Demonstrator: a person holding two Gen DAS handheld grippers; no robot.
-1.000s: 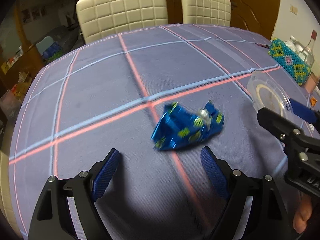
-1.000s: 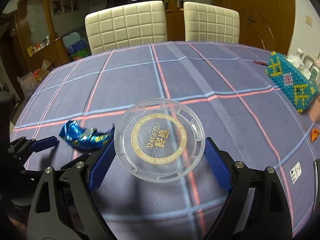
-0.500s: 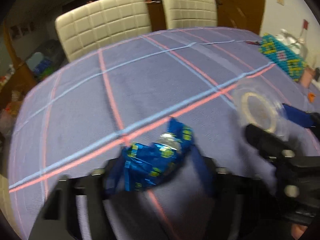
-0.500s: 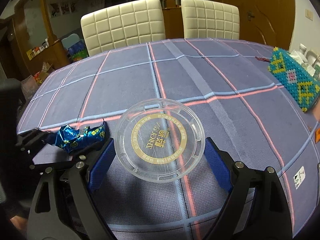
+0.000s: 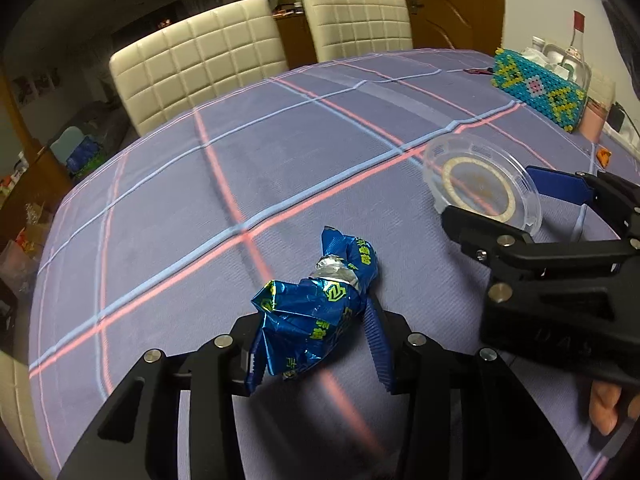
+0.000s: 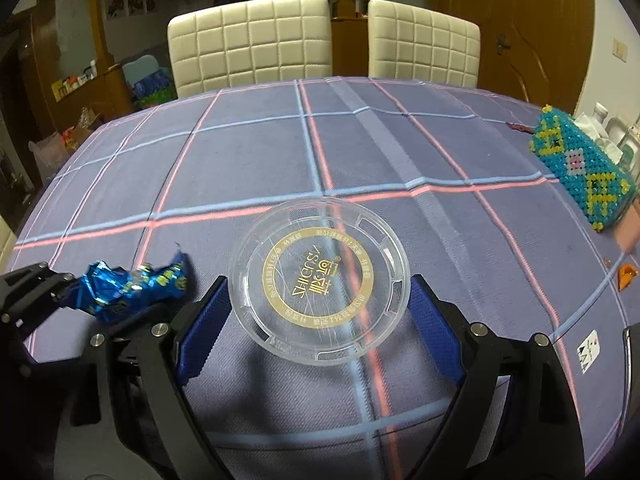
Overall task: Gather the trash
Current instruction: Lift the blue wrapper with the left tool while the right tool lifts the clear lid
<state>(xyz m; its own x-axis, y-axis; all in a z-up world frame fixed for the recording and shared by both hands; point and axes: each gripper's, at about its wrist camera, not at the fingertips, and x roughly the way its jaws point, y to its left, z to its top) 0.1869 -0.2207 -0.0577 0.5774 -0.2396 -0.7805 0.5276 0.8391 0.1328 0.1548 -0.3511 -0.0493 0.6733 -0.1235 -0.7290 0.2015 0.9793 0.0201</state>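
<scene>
Purple checked cloth with pink and pale-blue stripes covers the worktop (image 6: 400, 152), which fills both wrist views; two cream quilted chairs (image 6: 250, 40) stand at its far edge. A turquoise beaded box with yellow pattern (image 6: 580, 172) sits at the right side of the cloth. The right gripper (image 6: 320, 316) has its jaws set wide, clasping a round clear plastic lid with a gold ring of print (image 6: 318, 280) by its rim on both sides, the blue ribbed pads touching the rim left and right. The left gripper (image 5: 314, 340) has just been closing its jaws, and they now pinch a crumpled blue foil wrapper with yellow-green print (image 5: 316, 312), whose silver inner side shows at the twisted neck; the wrapper stands up between the pads, its upper end poking out past the fingertips. In the right wrist view the wrapper hangs just left of the lid, apart from it.
</scene>
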